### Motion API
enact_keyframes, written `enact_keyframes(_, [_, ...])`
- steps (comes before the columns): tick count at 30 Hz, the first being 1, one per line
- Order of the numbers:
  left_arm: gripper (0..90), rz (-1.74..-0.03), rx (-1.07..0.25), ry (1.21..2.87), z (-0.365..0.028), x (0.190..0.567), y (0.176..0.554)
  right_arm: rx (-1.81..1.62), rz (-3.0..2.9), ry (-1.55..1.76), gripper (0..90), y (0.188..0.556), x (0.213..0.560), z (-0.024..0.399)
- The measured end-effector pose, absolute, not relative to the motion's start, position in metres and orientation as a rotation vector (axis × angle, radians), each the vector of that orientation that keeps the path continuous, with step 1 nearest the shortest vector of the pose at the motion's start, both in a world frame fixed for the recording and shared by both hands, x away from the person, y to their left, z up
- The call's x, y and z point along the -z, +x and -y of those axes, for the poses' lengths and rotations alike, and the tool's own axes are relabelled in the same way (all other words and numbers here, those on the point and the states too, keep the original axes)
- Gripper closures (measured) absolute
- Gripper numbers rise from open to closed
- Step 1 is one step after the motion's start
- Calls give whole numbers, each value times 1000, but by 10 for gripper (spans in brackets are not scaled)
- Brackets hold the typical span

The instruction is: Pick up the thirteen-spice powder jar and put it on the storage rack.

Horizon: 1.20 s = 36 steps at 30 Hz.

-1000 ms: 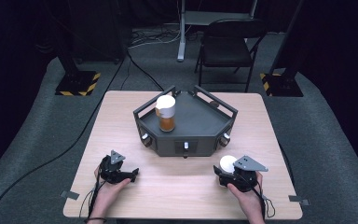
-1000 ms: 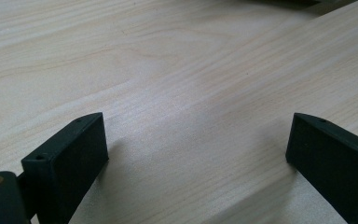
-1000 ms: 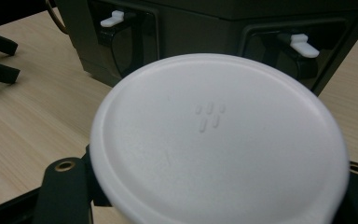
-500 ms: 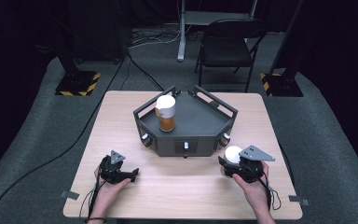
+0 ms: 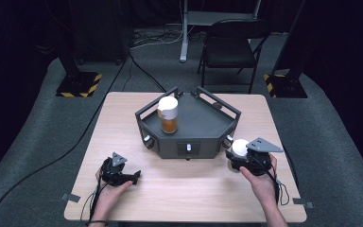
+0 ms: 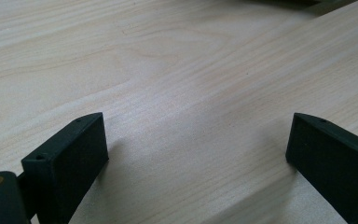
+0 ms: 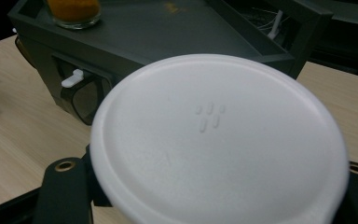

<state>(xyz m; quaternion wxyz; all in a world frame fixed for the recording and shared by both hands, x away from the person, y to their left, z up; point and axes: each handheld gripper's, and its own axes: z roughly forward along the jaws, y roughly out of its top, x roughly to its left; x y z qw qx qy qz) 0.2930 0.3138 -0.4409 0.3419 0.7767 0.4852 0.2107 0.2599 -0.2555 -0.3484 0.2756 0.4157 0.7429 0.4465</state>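
Right gripper [image 5: 238, 155] clamped on a white round lid [image 5: 240, 147], flat face up, held above the table [image 5: 123, 123] just off the near-right corner of the dark grey tray [image 5: 203, 124]. Jar of orange contents [image 5: 168, 115] with a white cap stands upright in the tray's left part. Left gripper [image 5: 125, 176] rests near left on the table, jaws wide apart, nothing between them.
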Motion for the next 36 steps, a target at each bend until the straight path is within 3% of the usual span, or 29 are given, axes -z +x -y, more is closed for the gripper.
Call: enact_keyframes(36, [49,-1256,-546,2023,-314,441,294,-1235,-1933,1064,297,310,279,229])
